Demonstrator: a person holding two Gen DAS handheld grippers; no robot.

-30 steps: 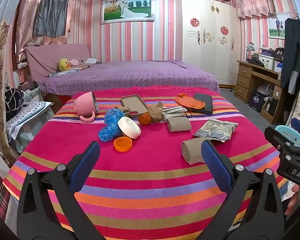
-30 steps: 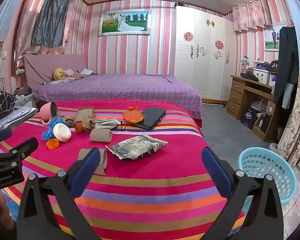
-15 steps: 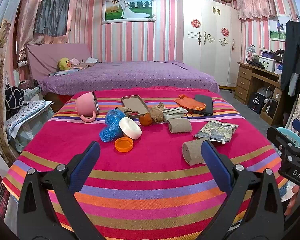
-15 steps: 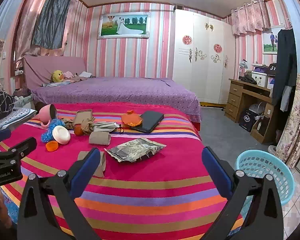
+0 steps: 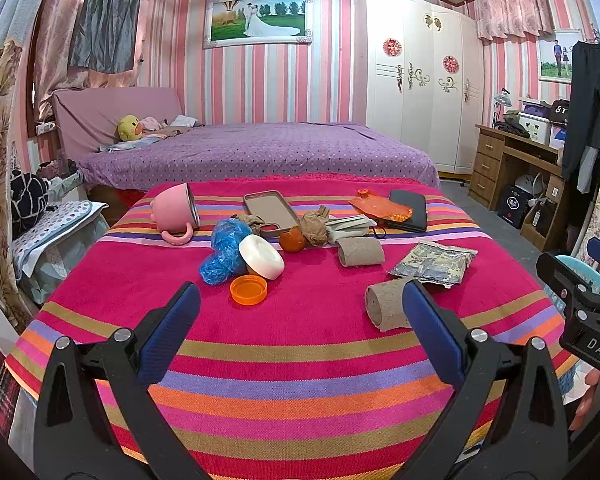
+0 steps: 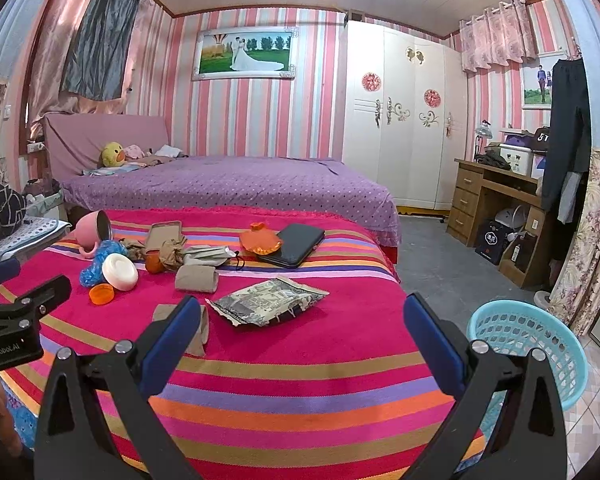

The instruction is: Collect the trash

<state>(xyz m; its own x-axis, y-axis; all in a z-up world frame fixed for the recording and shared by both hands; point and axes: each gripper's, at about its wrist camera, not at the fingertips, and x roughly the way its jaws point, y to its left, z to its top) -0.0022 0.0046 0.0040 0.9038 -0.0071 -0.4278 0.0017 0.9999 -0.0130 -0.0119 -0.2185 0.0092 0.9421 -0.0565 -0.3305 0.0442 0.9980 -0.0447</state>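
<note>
A pink mug [image 5: 175,210] lies tipped near a phone case [image 5: 271,211].

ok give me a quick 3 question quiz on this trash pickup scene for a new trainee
1. True or false: the left gripper and the right gripper each hold a piece of trash.
2. Multiple choice: the orange lid lies
A. inside the pink cup
B. flat on the striped cloth, just in front of the white round container
C. in the blue basket
3. Fill in: the blue basket stands on the ____, to the right of the striped cloth.

Key
1. False: both have their fingers spread wide with nothing between them.
2. B
3. floor
</note>
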